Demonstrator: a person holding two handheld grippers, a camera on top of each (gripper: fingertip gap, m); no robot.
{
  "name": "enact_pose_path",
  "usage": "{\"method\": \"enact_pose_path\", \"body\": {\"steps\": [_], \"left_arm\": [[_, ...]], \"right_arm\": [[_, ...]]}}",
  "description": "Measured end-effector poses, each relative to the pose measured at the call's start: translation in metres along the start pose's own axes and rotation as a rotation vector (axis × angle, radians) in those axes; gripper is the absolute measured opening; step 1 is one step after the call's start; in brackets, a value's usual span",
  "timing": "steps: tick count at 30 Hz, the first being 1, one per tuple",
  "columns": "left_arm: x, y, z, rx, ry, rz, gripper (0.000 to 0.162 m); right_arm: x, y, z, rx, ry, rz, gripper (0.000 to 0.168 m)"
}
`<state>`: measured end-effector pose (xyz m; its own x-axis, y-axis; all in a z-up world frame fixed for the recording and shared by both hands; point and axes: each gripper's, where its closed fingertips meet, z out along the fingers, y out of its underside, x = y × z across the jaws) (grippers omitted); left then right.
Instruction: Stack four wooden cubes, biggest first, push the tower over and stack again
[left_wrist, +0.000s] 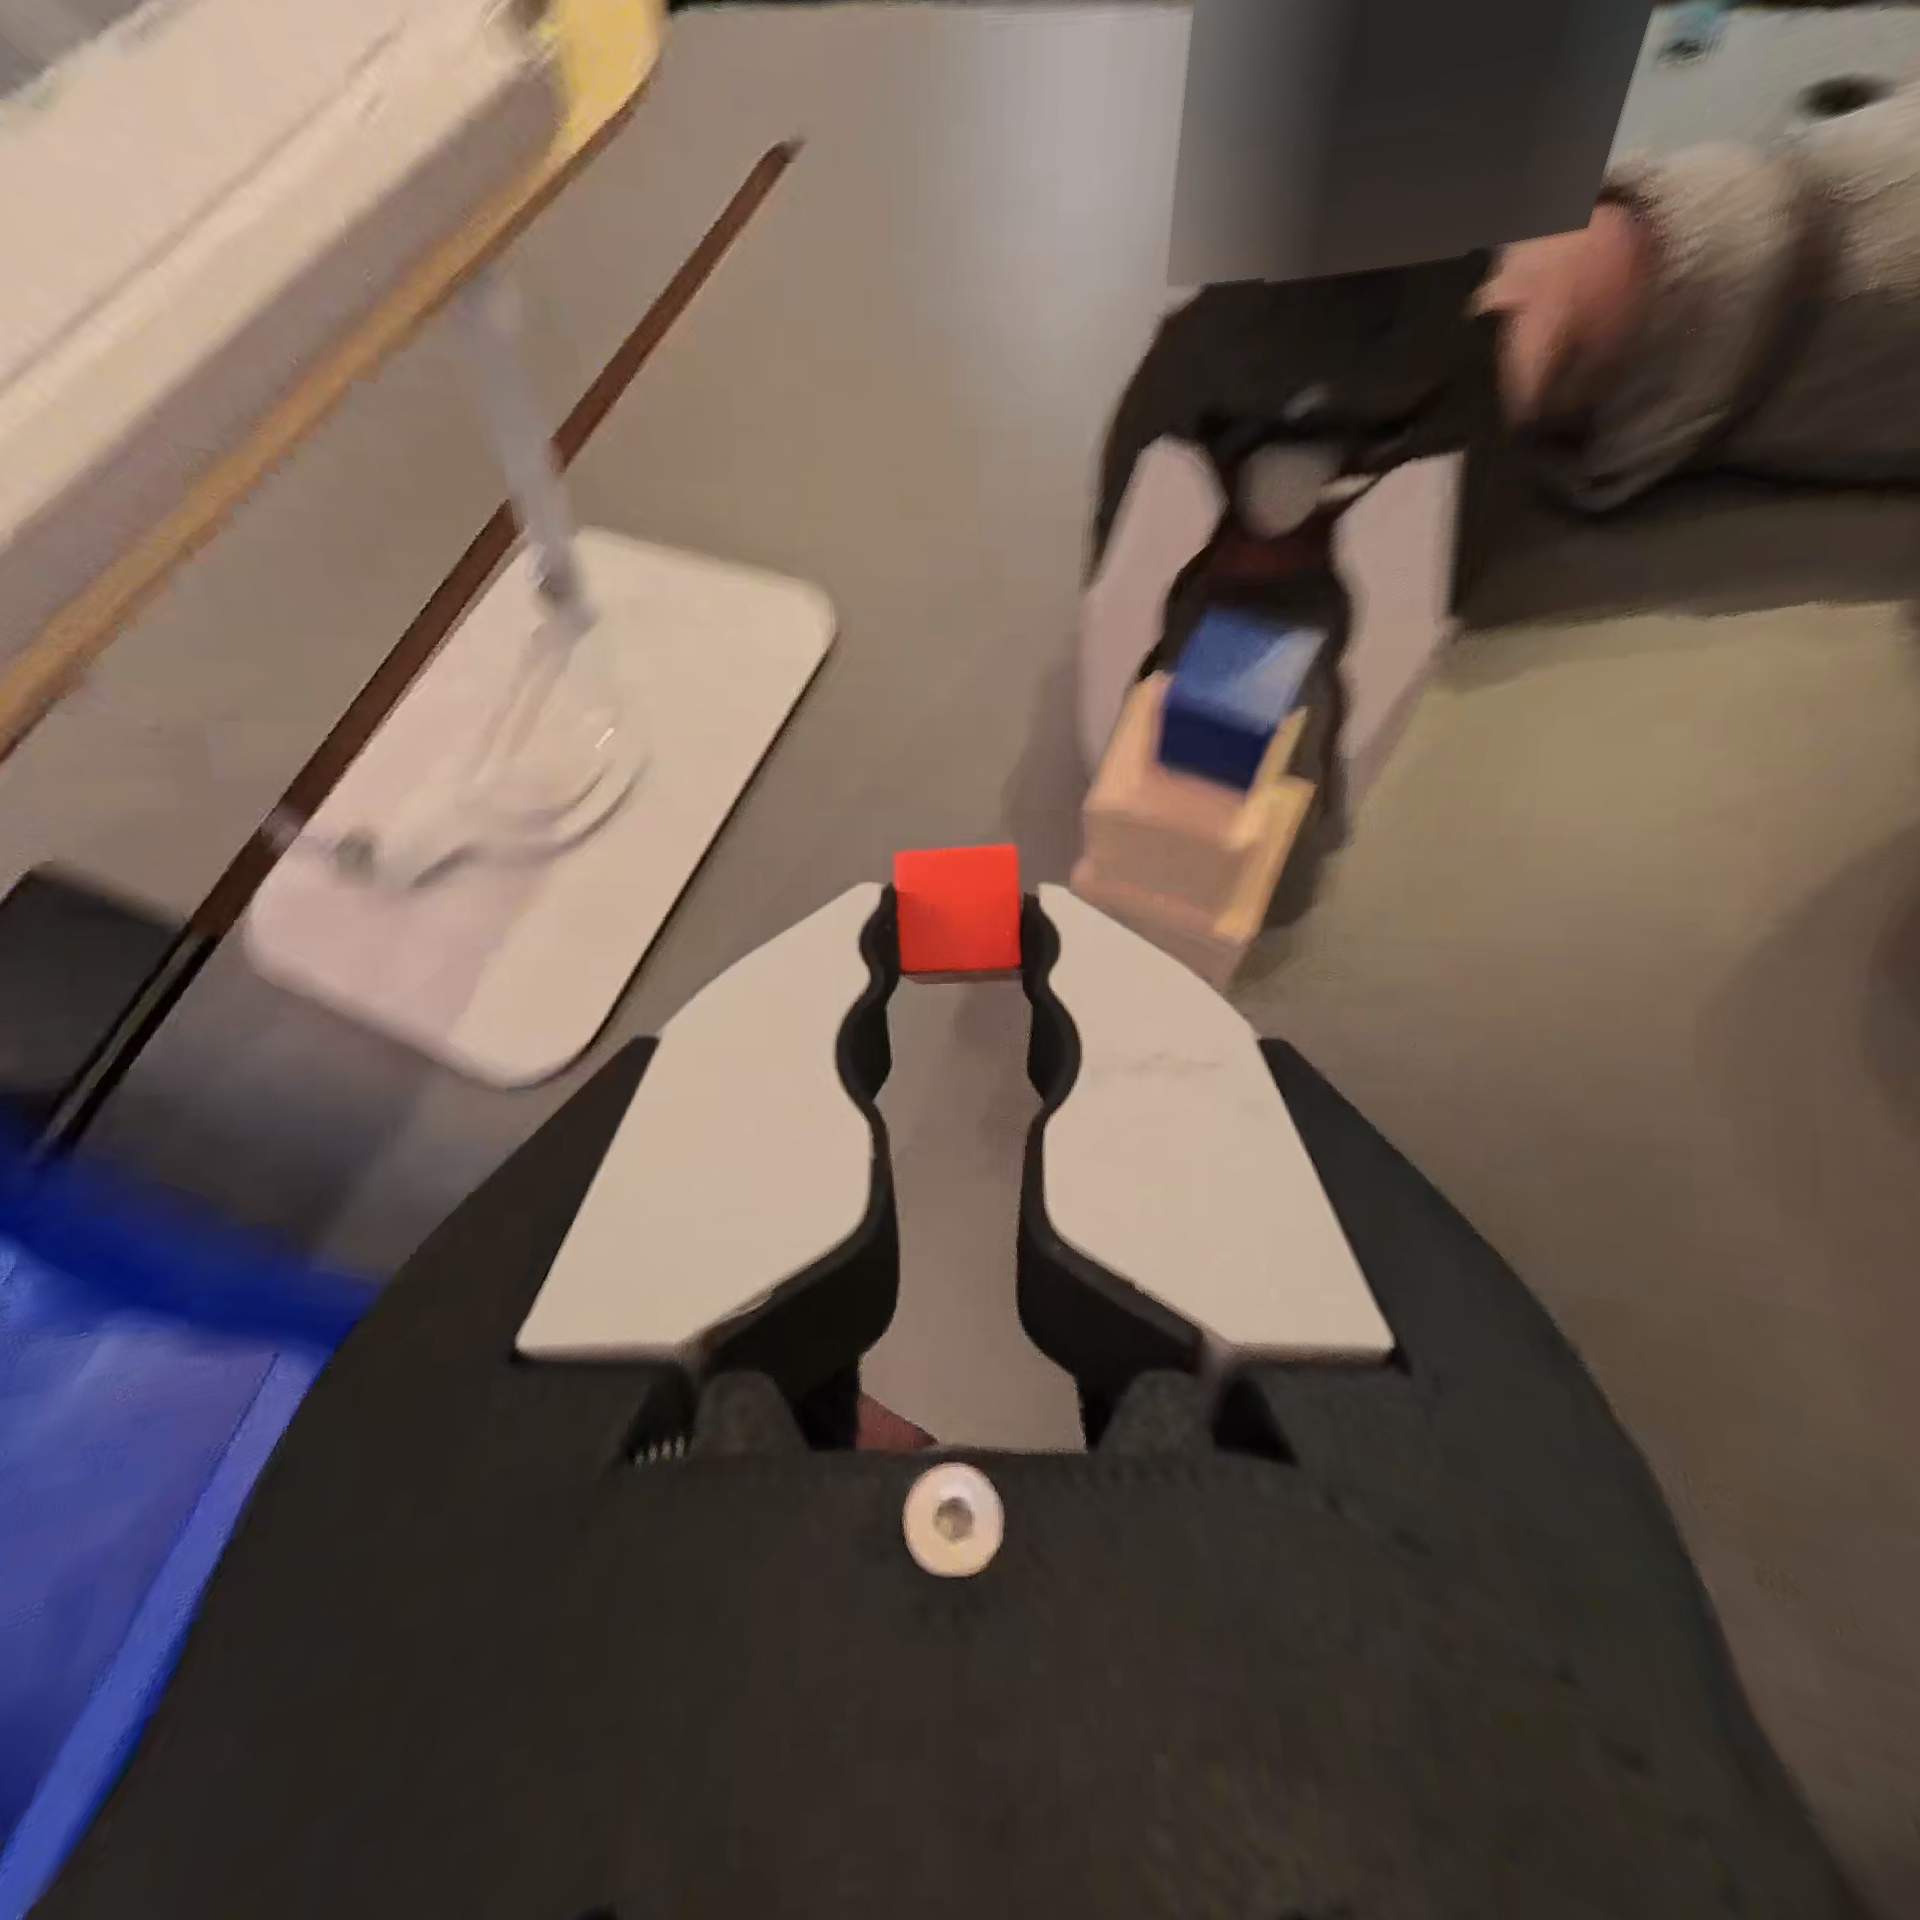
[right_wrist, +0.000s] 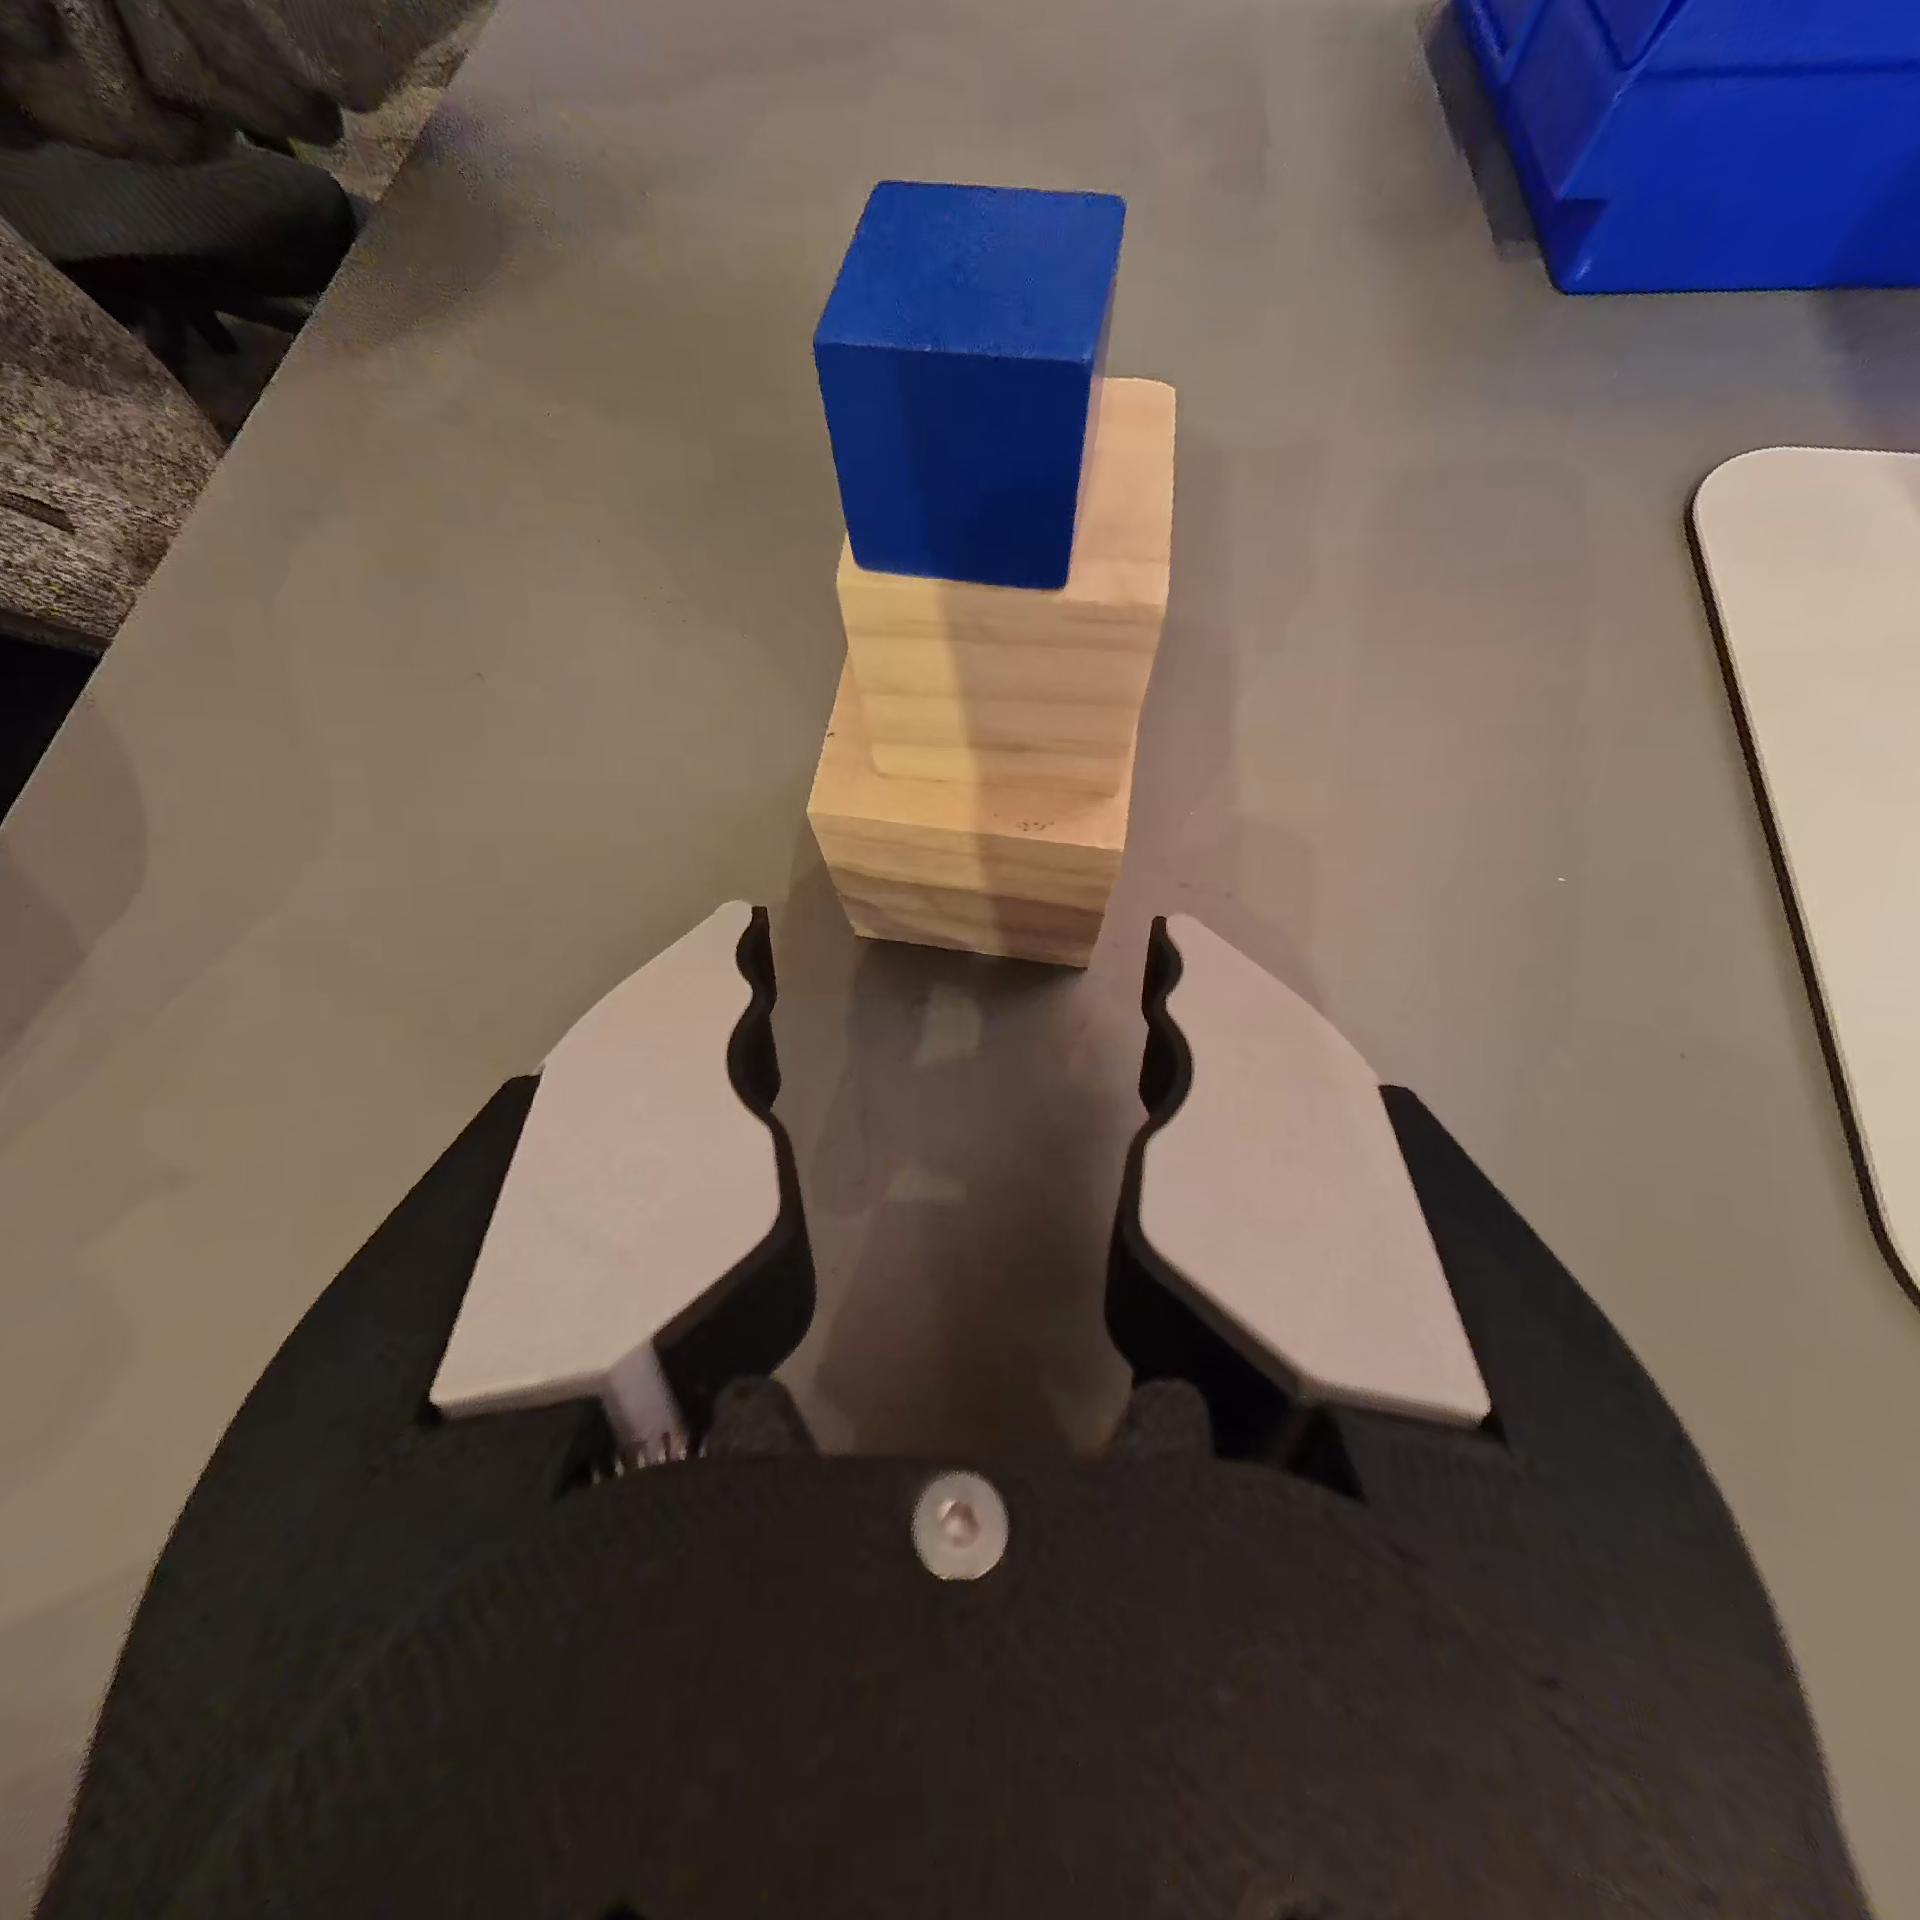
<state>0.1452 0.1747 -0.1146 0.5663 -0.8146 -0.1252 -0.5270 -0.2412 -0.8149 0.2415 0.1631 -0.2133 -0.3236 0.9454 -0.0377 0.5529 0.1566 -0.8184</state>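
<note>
A tower of three cubes stands on the grey table: a large plain wooden cube (right_wrist: 971, 868) at the bottom, a smaller plain wooden cube (right_wrist: 1023, 665) on it, a blue cube (right_wrist: 961, 395) on top. My right gripper (right_wrist: 956, 940) is open and empty just in front of the tower's base. My left gripper (left_wrist: 956, 925) is shut on a small red cube (left_wrist: 956, 909) held above the table. In the blurred left wrist view the tower (left_wrist: 1195, 831) stands to the right and beyond, with the blue cube (left_wrist: 1236, 696) on top and the right gripper (left_wrist: 1278, 582) behind it.
A white stand base (left_wrist: 582, 790) with a post lies left of the tower; its edge shows in the right wrist view (right_wrist: 1829, 790). A blue bin (right_wrist: 1704, 135) sits at the far right. The table's edge (right_wrist: 208, 499) runs along the left, with a chair beyond.
</note>
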Motion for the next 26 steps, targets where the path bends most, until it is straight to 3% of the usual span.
{"method": "enact_pose_path", "body": {"steps": [1, 6, 12, 14, 19, 24, 26], "left_arm": [[0.013, -0.014, 0.006, 0.011, 0.049, 0.028, 0.022], [0.046, -0.039, 0.036, -0.033, 0.172, 0.112, 0.022], [0.057, -0.032, 0.048, -0.093, 0.281, 0.069, 0.022], [0.053, -0.032, 0.052, -0.091, 0.252, 0.072, 0.037], [0.053, -0.028, 0.045, -0.046, 0.264, 0.051, 0.053], [0.022, 0.006, 0.019, -0.029, 0.128, 0.031, 0.042], [0.011, 0.031, 0.014, -0.031, 0.088, -0.001, 0.026]], "right_arm": [[0.0, 0.0, 0.0, -0.001, 0.001, -0.001, 0.069], [0.0, 0.0, 0.0, -0.002, 0.0, -0.004, 0.068], [0.0, 0.0, 0.001, -0.002, -0.005, -0.004, 0.068], [0.0, 0.0, 0.001, -0.002, -0.006, -0.002, 0.068], [0.0, 0.0, 0.0, 0.002, -0.004, 0.0, 0.068], [0.001, 0.0, 0.0, 0.005, -0.005, 0.003, 0.066], [0.001, 0.0, -0.002, 0.011, -0.002, 0.006, 0.065]]}}
